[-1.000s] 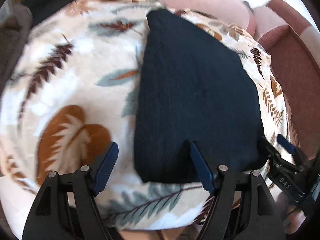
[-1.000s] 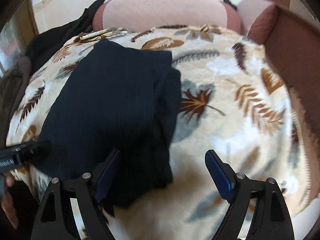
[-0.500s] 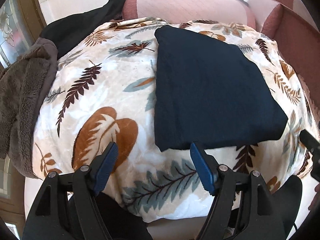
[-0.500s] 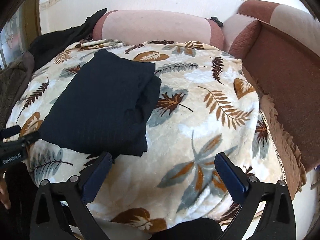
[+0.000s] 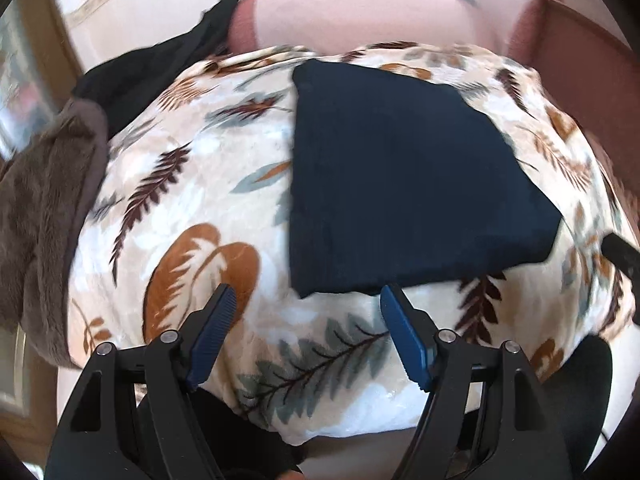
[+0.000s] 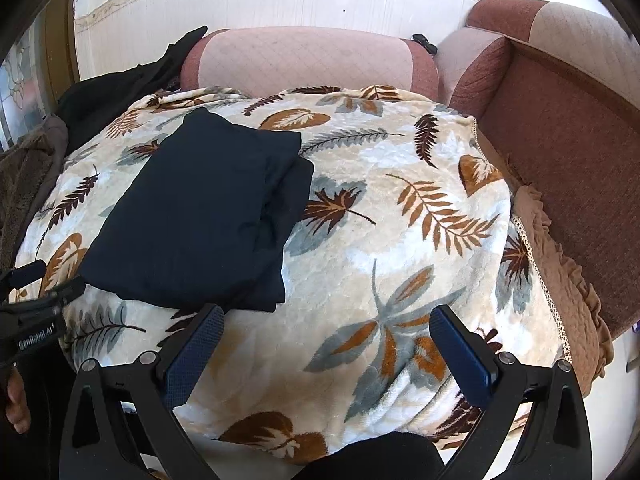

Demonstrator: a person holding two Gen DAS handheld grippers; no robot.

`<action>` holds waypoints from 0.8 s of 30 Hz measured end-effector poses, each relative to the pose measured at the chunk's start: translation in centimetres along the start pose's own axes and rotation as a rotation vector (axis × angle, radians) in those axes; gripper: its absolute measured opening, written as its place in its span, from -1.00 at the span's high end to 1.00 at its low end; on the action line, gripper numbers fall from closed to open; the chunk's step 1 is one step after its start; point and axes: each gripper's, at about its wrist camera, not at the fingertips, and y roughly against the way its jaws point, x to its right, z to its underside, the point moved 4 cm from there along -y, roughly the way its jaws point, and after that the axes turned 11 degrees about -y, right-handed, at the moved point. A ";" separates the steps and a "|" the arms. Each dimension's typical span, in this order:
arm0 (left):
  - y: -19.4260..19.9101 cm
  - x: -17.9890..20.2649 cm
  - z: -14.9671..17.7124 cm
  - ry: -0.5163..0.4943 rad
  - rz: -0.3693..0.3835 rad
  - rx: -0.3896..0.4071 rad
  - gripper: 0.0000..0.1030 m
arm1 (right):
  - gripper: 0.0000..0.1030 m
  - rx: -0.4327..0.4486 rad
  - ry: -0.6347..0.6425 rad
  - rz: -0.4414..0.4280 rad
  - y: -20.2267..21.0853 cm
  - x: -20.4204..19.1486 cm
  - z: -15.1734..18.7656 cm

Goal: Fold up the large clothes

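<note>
A dark navy garment (image 5: pixel 404 180) lies folded into a flat rectangle on a leaf-patterned blanket (image 5: pixel 192 208). In the right wrist view the garment (image 6: pixel 200 212) lies left of centre, with folded layers showing along its right edge. My left gripper (image 5: pixel 306 306) is open and empty, held back just short of the garment's near edge. My right gripper (image 6: pixel 326 326) is open and empty, above the blanket (image 6: pixel 400 220) in front of the garment's near right corner. The left gripper's body (image 6: pixel 28 320) shows at the left edge of the right wrist view.
The blanket covers a sofa seat with pink-brown cushions (image 6: pixel 304 60) behind and an armrest (image 6: pixel 560 128) to the right. A black garment (image 5: pixel 160 68) and a brown fleece (image 5: pixel 40 200) lie at the left. A white wall stands at the back.
Both grippers have pulled back from the folded garment, from touching its near edge to hovering clear of it. The garment stays flat on the blanket.
</note>
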 end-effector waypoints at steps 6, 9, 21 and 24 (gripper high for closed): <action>0.0 1.9 0.1 -0.059 0.041 0.000 -0.45 | -1.00 0.013 -0.003 -0.005 0.2 0.0 -0.1; 0.0 2.4 0.1 -0.077 0.035 0.007 -0.45 | -1.00 0.016 -0.006 -0.005 0.2 0.1 -0.2; 0.6 3.7 0.0 -0.095 0.092 0.013 -0.45 | -1.00 -0.004 -0.035 -0.007 -0.2 0.7 0.0; 1.0 4.2 -0.2 -0.087 0.143 0.014 -0.45 | -1.00 -0.012 -0.040 -0.010 -0.4 0.7 0.1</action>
